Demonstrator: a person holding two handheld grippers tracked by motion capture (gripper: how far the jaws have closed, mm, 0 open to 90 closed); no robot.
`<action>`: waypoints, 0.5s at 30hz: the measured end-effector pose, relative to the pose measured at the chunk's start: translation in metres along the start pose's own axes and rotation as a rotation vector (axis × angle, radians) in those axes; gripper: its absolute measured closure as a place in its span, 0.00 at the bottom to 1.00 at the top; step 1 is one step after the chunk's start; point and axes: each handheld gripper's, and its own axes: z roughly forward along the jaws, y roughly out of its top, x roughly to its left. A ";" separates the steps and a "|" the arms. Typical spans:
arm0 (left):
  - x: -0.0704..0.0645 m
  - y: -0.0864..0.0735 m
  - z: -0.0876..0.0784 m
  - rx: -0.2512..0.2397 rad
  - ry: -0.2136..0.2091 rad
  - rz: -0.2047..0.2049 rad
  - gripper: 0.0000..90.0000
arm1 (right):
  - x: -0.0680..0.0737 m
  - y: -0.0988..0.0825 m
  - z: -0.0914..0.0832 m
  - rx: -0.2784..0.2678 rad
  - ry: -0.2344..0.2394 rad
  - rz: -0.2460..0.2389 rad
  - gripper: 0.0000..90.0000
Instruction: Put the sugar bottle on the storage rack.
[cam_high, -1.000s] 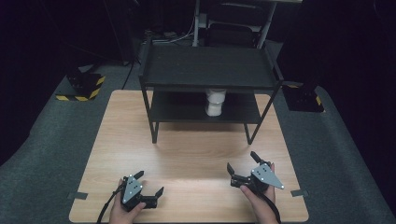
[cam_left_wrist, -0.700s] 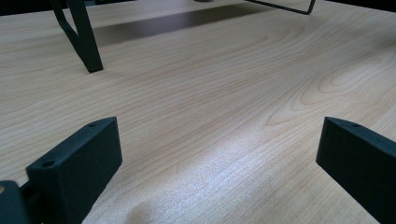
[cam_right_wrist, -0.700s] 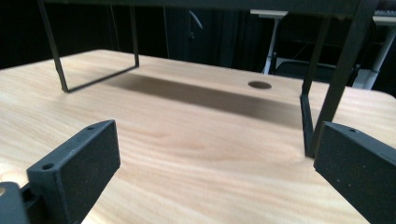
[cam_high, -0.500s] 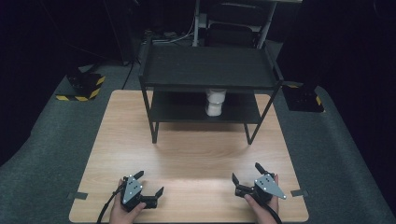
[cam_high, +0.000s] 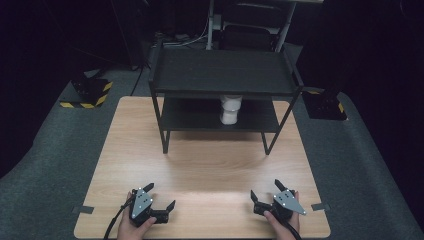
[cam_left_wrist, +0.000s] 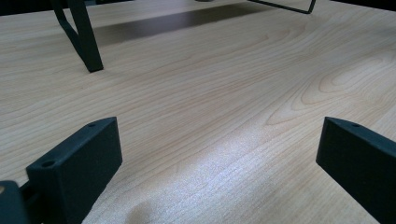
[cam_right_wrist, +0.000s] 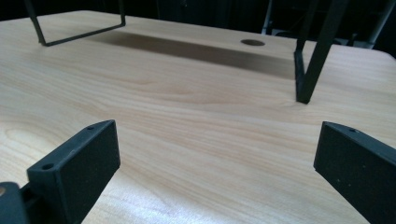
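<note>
Dark room all round, grey carpet underfoot, with a pale wooden table (cam_high: 200, 165) lit in the middle. At the table's far half stands a black two-tier shelf rack (cam_high: 222, 75); its upper deck is bare, and a white cup-like container (cam_high: 230, 110) sits on the lower deck, roughly central, partly hidden under the upper deck's front edge. Both tools rest low at the near edge, held in the person's hands. Left gripper (cam_high: 159, 198) at the near-left, jaws spread wide with bare wood between them; right gripper (cam_high: 265, 191) at the near-right, jaws likewise spread wide, nothing between. Each carries a grey three-cornered plate on top; a cable trails from each toward the near edge. The white container lies well apart from both grippers, straight across the open wood, farther back and about midway between them. Left gripper view: rack's near leg (cam_left_wrist: 84, 37) at upper left, open grain ahead. Right gripper view: rack's leg (cam_right_wrist: 313, 60) at upper right, the thin base bar (cam_right_wrist: 79, 35) at upper left, and a round hole (cam_right_wrist: 252, 42) in the tabletop beyond. Yellow-black striped blocks (cam_high: 92, 92) sit on the carpet left of the table.
</note>
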 end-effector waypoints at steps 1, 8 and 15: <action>0.000 0.000 0.000 0.000 -0.002 -0.002 0.01 | 0.000 0.000 0.000 0.002 0.002 -0.001 0.00; -0.001 -0.001 -0.001 -0.003 0.002 0.002 0.00 | 0.000 0.000 0.001 0.009 0.010 -0.016 0.00; 0.000 -0.001 -0.001 -0.004 -0.001 0.001 0.01 | -0.001 0.000 0.001 0.007 0.010 -0.012 0.00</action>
